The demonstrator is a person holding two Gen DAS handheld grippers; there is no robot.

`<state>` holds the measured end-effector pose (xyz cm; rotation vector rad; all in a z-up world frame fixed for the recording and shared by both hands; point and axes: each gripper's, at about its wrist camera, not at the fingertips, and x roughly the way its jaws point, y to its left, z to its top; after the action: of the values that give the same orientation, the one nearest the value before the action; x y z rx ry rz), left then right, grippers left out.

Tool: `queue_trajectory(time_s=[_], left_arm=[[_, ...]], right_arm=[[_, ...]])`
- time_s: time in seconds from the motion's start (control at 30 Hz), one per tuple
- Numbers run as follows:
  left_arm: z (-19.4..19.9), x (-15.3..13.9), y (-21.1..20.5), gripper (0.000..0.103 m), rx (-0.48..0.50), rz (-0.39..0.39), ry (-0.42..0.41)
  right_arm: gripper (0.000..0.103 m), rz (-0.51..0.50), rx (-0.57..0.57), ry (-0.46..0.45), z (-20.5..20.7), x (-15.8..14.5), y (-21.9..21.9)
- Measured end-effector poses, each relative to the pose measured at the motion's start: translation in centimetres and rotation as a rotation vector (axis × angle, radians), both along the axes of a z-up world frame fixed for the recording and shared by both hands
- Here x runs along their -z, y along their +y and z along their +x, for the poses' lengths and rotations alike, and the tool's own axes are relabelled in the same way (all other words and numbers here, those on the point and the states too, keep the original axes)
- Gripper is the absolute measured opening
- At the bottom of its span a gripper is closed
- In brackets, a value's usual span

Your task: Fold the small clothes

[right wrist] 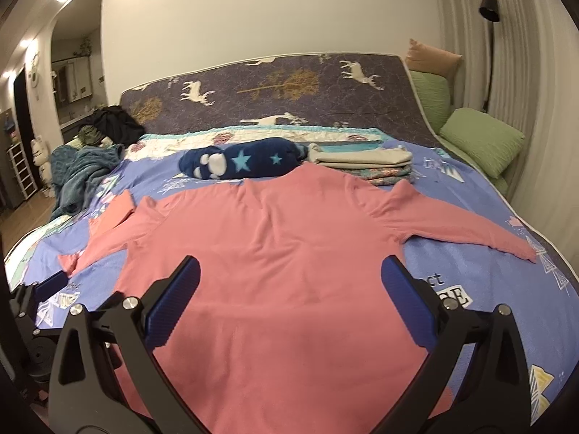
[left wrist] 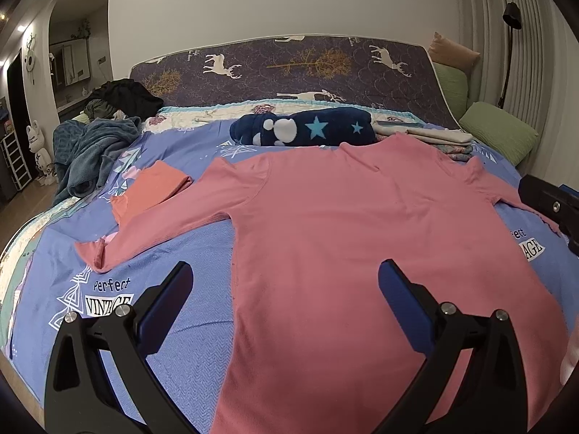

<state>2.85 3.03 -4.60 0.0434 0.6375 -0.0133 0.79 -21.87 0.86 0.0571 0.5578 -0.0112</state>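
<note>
A pink long-sleeved shirt [left wrist: 343,224] lies spread flat on the blue printed bedsheet [left wrist: 202,264], neckline toward the far end of the bed, both sleeves stretched out to the sides, hem toward the cameras. The left gripper [left wrist: 286,289] hangs over the shirt's lower left side, jaws wide apart, nothing between them; one blue finger pad [left wrist: 170,296] sits over the bare sheet, the other over pink cloth. Over on the other side, the right gripper [right wrist: 289,289] hovers above the lower middle of the shirt, jaws spread wide too, holding nothing. Whether either one touches the fabric, I cannot tell. Beside the shirt's left sleeve lies a folded orange garment [left wrist: 152,190], and the sleeve crosses its near corner. Just past the collar lies a rolled navy blanket with stars [right wrist: 242,161], and next to it a stack of folded beige and patterned cloth [right wrist: 365,164]. A rumpled teal blanket [left wrist: 90,148] is heaped at the far left edge, and green pillows [right wrist: 477,141] lean at the far right.
</note>
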Motion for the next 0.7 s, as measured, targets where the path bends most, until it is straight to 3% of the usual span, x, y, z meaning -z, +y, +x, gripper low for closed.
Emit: queue_trajectory(time_s=[0.13, 0.7], left_arm=[[0.1, -0.1, 0.2, 0.102, -0.009, -0.001, 0.0], [1.1, 0.4, 2.3, 0.1, -0.034, -0.077, 0.033]], right_arm=[[0.101, -0.006, 0.039, 0.006, 0.3, 0.5, -0.8], [0.101, 0.027, 0.001, 0.132, 2.3, 2.4, -0.7]])
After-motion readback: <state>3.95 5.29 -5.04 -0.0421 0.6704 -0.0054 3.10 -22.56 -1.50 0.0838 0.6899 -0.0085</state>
